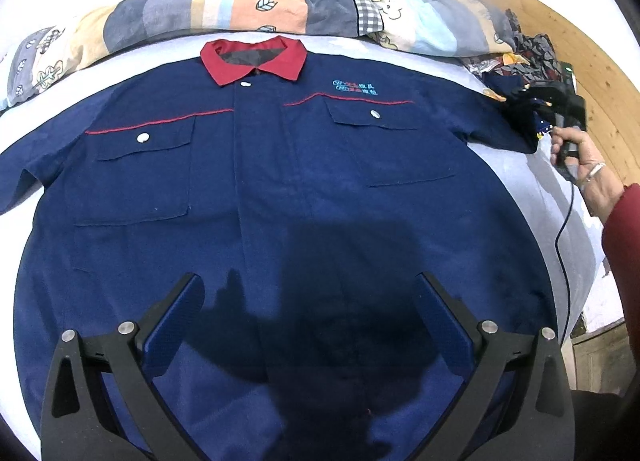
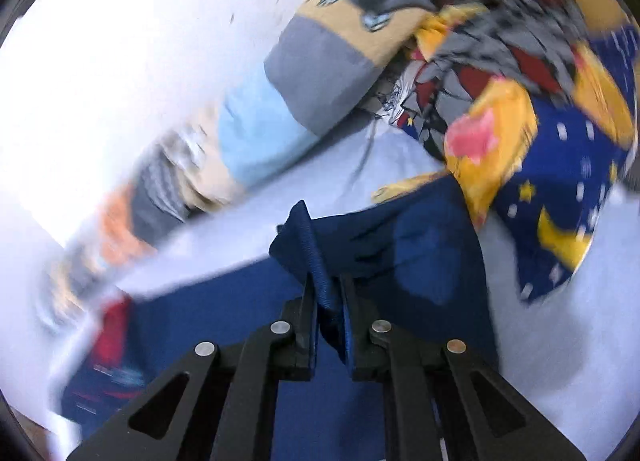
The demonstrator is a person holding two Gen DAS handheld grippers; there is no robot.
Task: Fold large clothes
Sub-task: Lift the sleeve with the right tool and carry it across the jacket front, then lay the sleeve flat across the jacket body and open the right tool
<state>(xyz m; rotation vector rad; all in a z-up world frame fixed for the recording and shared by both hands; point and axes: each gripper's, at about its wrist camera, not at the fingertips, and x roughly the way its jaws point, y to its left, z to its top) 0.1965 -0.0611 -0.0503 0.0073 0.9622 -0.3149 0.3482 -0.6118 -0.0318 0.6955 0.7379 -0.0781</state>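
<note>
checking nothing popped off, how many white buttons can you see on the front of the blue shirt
3 on the blue shirt: a button just under the red collar, another button on one chest pocket flap, and a third button on the other flap. Others may be hidden under the front placket.

shirt point(image 1: 280, 189): 1, navy, red collar
chest pockets point(image 1: 136, 177): 2, w/ flaps
white buttons point(image 1: 143, 137): 3 seen – 1 per pocket, 1 at collar
red piping lines: 2, 1 each side of chest
chest logo point(image 1: 356, 87): 1
grippers: 2 – left gripper point(image 1: 308, 297), right gripper point(image 2: 326, 297)
patchwork quilt point(image 1: 240, 9): 1 roll
patterned cloth pile point(image 2: 520, 109): 1 heap, pieces can't be told apart
hand point(image 1: 592, 177): 1 seen
cable point(image 1: 562, 245): 1
</note>
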